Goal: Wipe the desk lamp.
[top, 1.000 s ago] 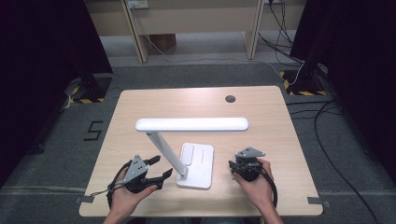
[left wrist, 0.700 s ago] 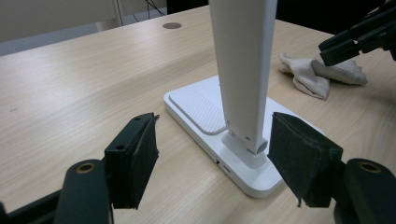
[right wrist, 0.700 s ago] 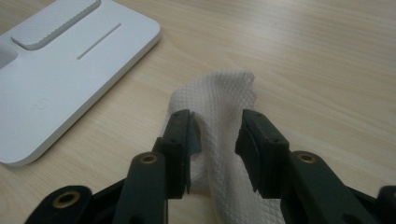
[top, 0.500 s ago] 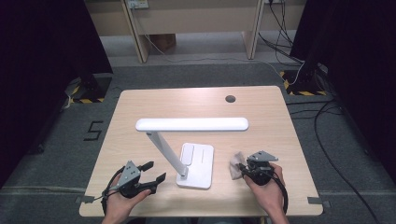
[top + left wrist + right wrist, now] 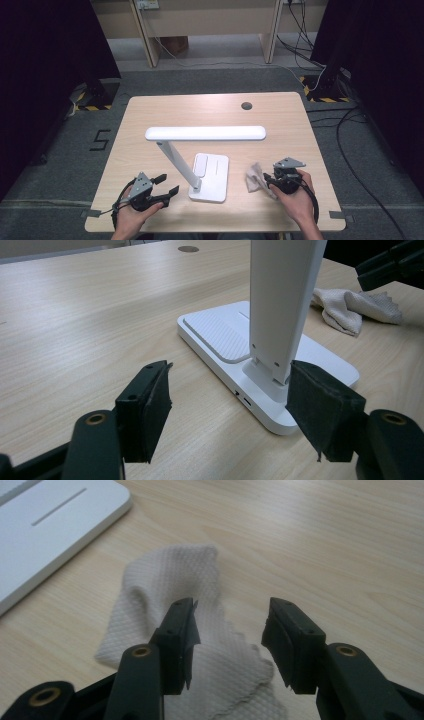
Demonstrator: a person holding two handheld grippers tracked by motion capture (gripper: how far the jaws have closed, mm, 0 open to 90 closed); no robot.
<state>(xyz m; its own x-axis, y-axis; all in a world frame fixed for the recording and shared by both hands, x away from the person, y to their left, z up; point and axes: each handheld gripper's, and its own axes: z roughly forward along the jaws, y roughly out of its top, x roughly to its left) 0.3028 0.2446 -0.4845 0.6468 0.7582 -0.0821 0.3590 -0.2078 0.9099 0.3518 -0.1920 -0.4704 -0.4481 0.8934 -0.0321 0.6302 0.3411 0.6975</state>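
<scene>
A: From the high view, where does everything sit?

B: On the pale wooden surface (image 5: 150,120), the white desk lamp with a flat rectangular base (image 5: 212,175) stands near the front edge. The crumpled off-white woven cloth (image 5: 256,178) lies just right of that base. The right tool (image 5: 268,178) is at the cloth's right edge; the left tool (image 5: 167,185) is left of the lamp stem, jaws apart.

A: And the left gripper view?

B: The left tool (image 5: 227,395) gapes wide, nothing between its pads, with the lamp's base (image 5: 220,330) just ahead and the cloth (image 5: 357,307) behind it.

A: The right gripper view?

B: The right tool (image 5: 230,630) has just been opening; its jaws stand apart over the cloth (image 5: 170,585), which lies loose on the surface, unpinched.
</scene>
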